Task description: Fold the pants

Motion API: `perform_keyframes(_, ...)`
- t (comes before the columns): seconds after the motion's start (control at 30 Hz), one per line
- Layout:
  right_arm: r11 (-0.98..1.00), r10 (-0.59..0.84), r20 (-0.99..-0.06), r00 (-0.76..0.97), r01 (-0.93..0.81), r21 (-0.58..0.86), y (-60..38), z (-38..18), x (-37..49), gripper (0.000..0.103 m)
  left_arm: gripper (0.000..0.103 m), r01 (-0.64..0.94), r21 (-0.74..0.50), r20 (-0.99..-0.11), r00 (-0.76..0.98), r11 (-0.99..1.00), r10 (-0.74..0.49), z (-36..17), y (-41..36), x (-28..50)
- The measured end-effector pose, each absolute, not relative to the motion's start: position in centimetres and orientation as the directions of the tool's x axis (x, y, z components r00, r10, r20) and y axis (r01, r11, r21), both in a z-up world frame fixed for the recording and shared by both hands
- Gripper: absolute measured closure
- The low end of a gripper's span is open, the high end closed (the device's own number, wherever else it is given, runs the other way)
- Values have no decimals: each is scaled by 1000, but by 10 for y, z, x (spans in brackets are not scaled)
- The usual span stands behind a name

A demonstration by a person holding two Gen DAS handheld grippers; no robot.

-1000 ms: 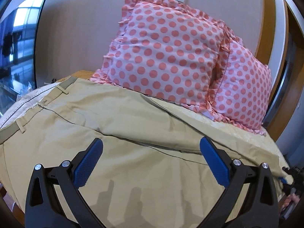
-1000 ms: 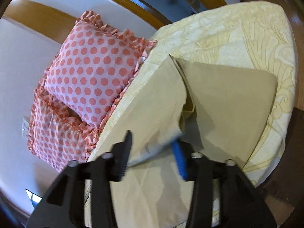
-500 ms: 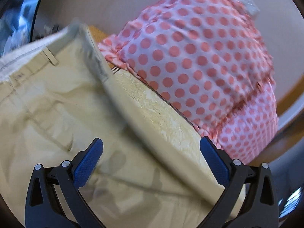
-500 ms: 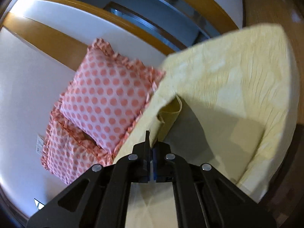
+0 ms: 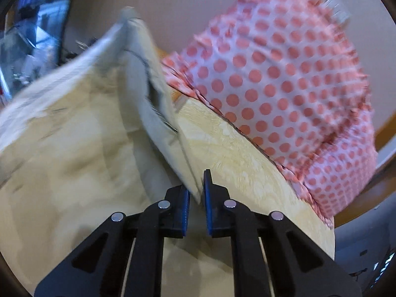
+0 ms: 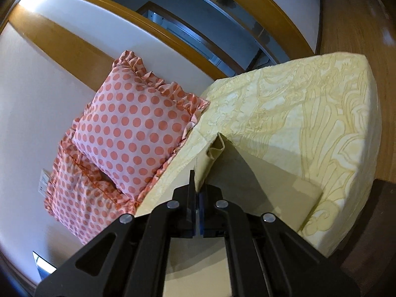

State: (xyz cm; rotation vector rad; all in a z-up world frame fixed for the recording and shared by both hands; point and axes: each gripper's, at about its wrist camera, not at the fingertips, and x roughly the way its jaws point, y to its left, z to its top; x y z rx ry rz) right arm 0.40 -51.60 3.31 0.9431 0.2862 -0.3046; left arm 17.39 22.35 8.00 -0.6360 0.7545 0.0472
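Beige pants [image 5: 81, 153] lie on a yellow patterned bed [image 5: 237, 158]. In the left wrist view my left gripper [image 5: 196, 198] is shut on the far edge of the pants near the waistband, which stands lifted off the bed. In the right wrist view my right gripper [image 6: 196, 198] is shut on the hem of a pant leg [image 6: 212, 160], raised above the bed [image 6: 309, 113]; the rest of the leg [image 6: 272, 188] hangs below in shadow.
Two pink polka-dot pillows [image 5: 284, 79] [image 6: 138, 128] lean on the wall at the bed's head. A wooden frame and glass [image 6: 198, 24] stand behind. The bed's corner drops to a wooden floor [image 6: 358, 24] at the right.
My left gripper has closed from wide open onto the pants' edge and lifted it. My right gripper closed on the leg hem and has raised it off the bed.
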Motion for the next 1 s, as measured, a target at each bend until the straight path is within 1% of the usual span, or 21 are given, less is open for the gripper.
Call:
perform_keyframes(0.13,551,-156,-402,902,417,722,-520,27,-4,102,93,-289,-495,-653,746,820,-131,70,230,74)
perform_keyframes(0.27,533,-162,-454,876,465,707,-525,14,-11,102,93,-326,-493,-681,721,806,-126,43,231,16)
perform_keyframes(0.37,517,-170,-471,866,485,705,-528,7,-18,102,93,-341,-487,-690,715,804,-115,30,227,-4)
perform_keyframes(0.53,523,-203,-484,851,512,681,-526,10,-33,102,93,-331,-474,-672,735,816,-92,34,219,-25)
perform_keyframes(0.67,539,-221,-533,817,558,631,-524,3,-32,101,93,-323,-450,-665,744,832,-70,27,214,-33)
perform_keyframes(0.73,543,-216,-543,811,562,624,-522,0,-32,99,93,-316,-444,-656,752,838,-63,27,213,-37)
perform_keyframes(0.77,550,-219,-542,812,561,619,-520,1,-35,96,93,-309,-439,-651,756,844,-63,28,213,-39)
perform_keyframes(0.8,554,-224,-537,813,560,616,-519,3,-37,80,92,-301,-435,-648,759,849,-63,29,212,-41)
perform_keyframes(0.83,559,-229,-520,823,548,622,-519,6,-41,61,91,-292,-436,-642,764,851,-67,31,213,-45)
perform_keyframes(0.87,560,-244,-494,835,537,631,-519,10,-46,50,91,-286,-440,-638,767,851,-72,32,213,-48)
perform_keyframes(0.9,554,-290,-482,827,556,620,-519,14,-53,42,89,-288,-440,-628,776,850,-63,36,214,-55)
perform_keyframes(0.97,551,-344,-463,817,575,604,-524,18,-61,42,86,-308,-413,-610,793,857,-8,44,216,-67)
perform_keyframes(1.0,548,-358,-463,811,584,599,-527,18,-62,44,83,-320,-396,-589,808,861,29,51,218,-75)
